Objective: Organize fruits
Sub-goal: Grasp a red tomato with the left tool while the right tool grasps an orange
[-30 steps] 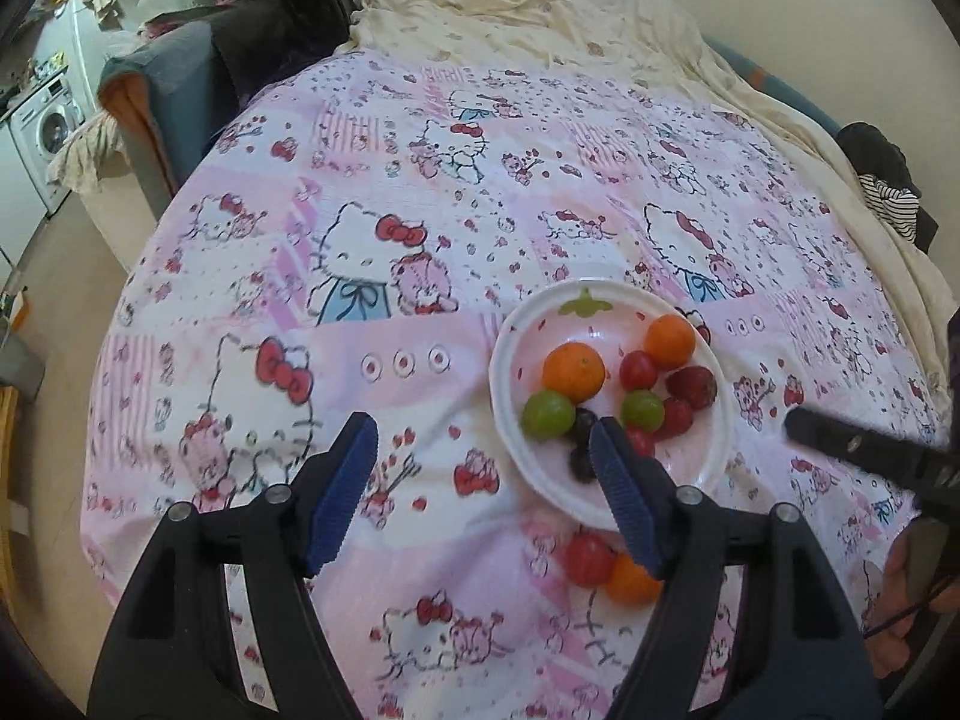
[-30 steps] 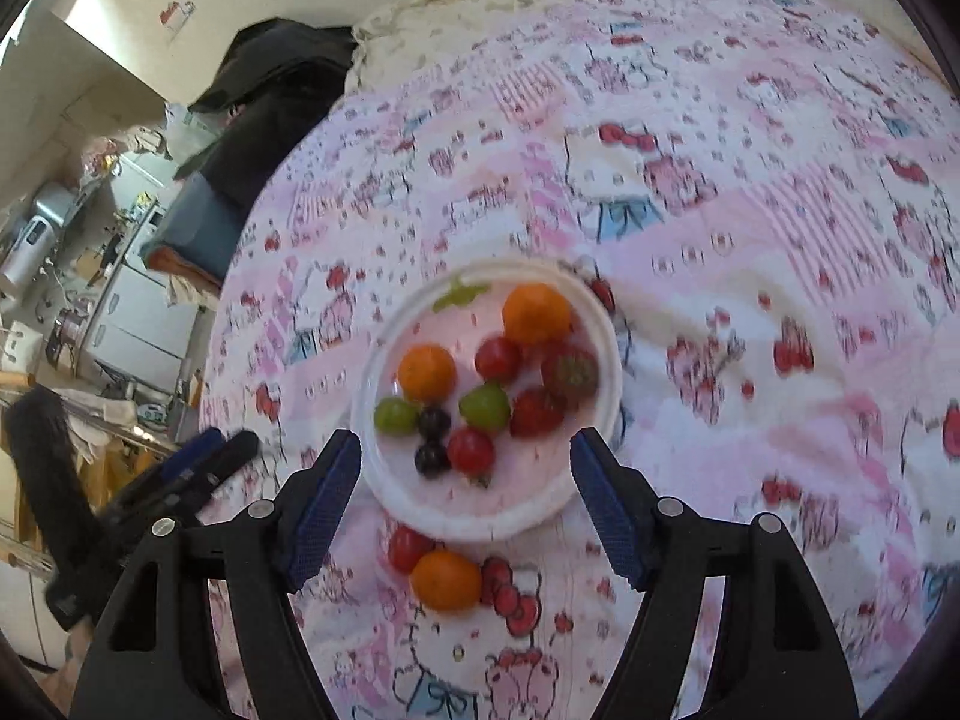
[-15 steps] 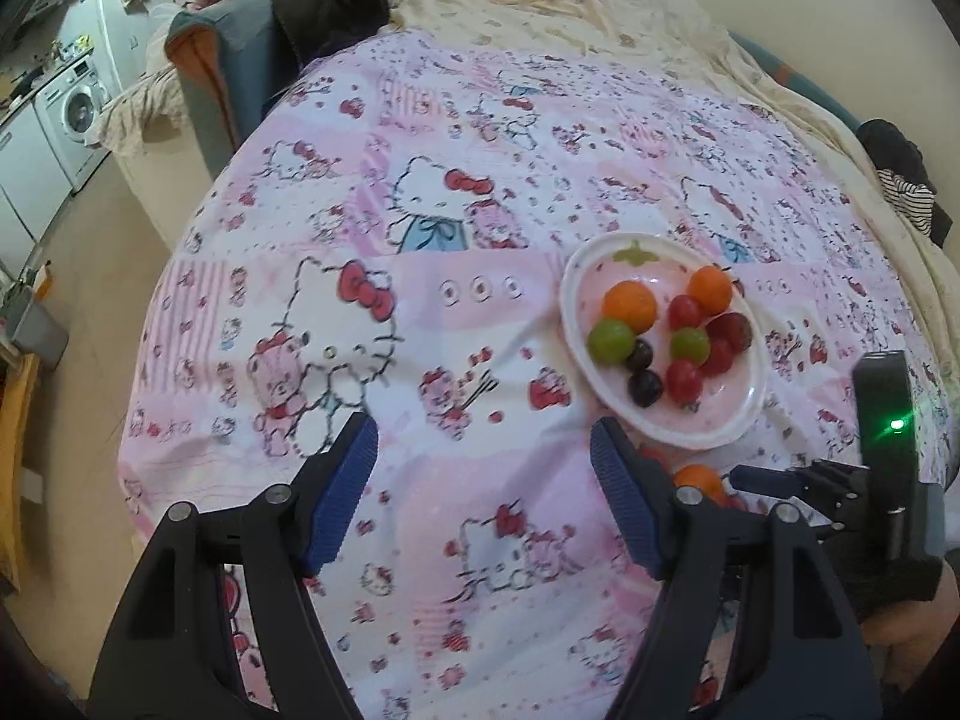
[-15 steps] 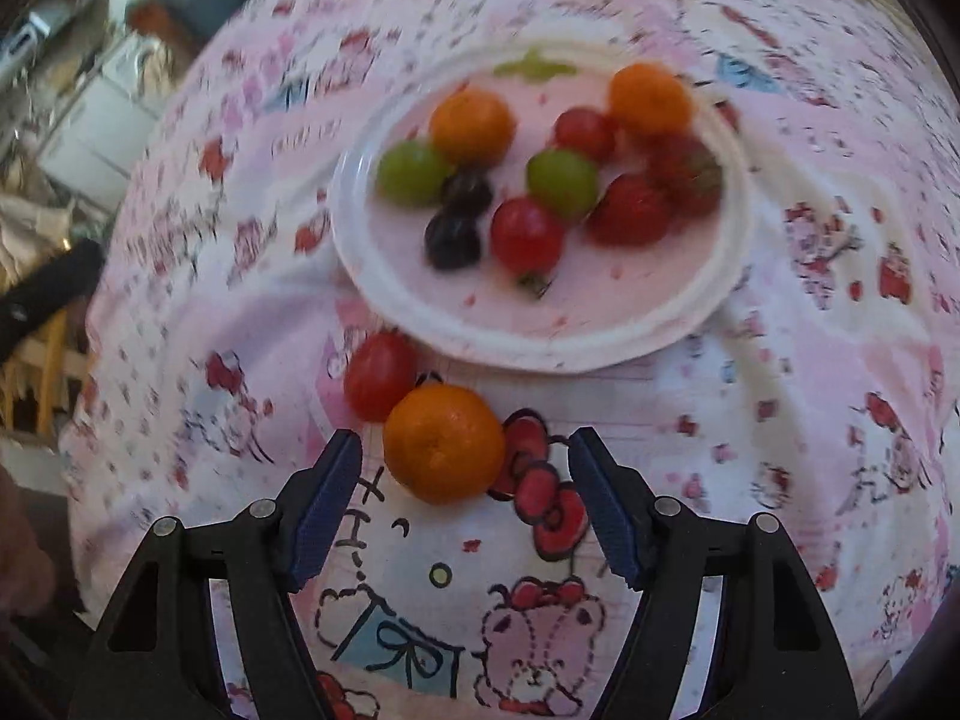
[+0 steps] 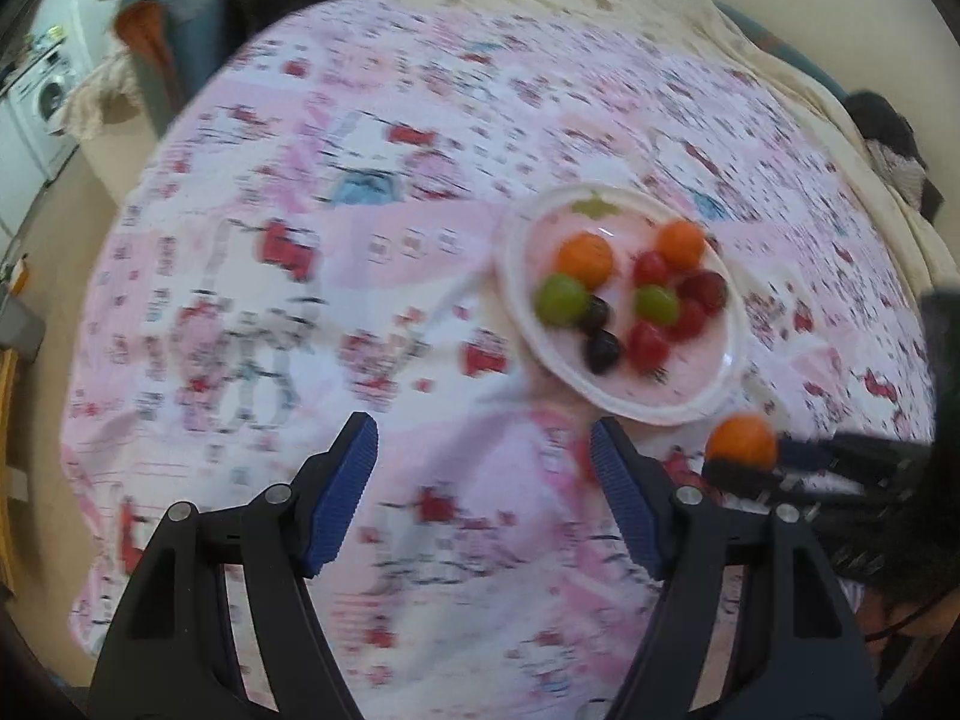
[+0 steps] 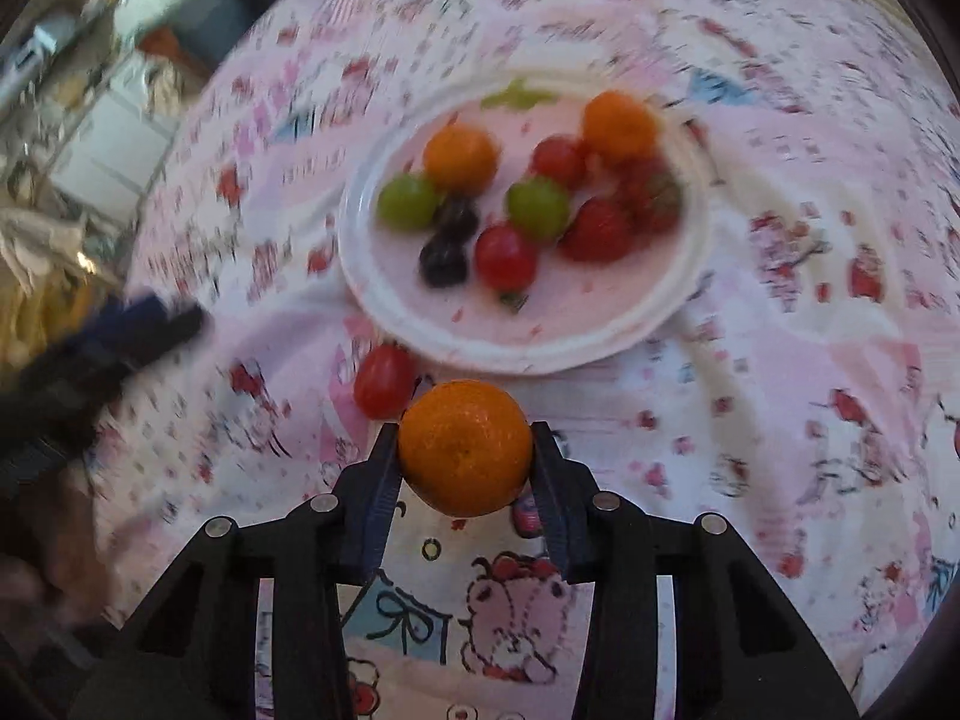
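The pick-up step is shown: the right gripper (image 6: 465, 450), its jaws just closed, clamps the loose orange (image 6: 465, 447) on the bedspread (image 6: 810, 390) beside the plate's (image 6: 684, 312) near rim. The left gripper (image 5: 483, 492) is held agape, empty. A lift onto the plate is judged next; a tomato (image 6: 384, 381) remains outside.

you have no readable text, label, brand, number or sign in either view. the pink bedspread (image 6: 780, 396) carries only cartoon cat and bear prints with bows, no lettering you could make out, and motion blur smears most of it. the white plate (image 6: 600, 348) shows a green leaf mark and small specks, no words.
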Available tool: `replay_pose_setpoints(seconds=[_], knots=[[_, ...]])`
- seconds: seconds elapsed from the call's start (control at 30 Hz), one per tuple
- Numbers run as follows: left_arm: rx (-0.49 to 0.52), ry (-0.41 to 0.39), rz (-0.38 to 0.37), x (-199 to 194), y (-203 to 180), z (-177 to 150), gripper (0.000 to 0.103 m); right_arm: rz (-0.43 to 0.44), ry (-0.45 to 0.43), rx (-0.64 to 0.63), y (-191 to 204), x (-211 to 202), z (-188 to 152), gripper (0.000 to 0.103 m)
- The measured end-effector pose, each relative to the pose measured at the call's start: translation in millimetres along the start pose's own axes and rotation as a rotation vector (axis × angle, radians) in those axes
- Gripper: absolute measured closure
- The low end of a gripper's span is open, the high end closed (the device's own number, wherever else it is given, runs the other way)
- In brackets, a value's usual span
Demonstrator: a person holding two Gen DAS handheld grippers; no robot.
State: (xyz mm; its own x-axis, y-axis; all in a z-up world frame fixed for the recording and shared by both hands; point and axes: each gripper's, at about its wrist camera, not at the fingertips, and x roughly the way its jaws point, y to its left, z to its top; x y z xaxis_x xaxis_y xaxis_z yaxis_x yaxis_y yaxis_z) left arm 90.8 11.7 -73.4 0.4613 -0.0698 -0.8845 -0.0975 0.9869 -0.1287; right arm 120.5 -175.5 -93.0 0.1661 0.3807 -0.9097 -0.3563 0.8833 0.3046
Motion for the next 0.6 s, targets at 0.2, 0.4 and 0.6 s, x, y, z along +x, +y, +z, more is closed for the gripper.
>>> replay_pose_setpoints(seconds=[0.2, 0.4, 0.6], knots=[[0.071, 0.072, -0.052, 29, -46, -6, 0.033, 0.032, -0.1, 0.116, -29, -38, 7, 0.06], [0.099, 0.141, -0.047, 61, -66, -9, 0.047, 0.036, -0.125, 0.172, -52, -46, 8, 0.06], [0.108, 0.151, -0.003, 72, -65, -10, 0.08, 0.04, -0.129, 0.196, -63, -47, 8, 0.06]])
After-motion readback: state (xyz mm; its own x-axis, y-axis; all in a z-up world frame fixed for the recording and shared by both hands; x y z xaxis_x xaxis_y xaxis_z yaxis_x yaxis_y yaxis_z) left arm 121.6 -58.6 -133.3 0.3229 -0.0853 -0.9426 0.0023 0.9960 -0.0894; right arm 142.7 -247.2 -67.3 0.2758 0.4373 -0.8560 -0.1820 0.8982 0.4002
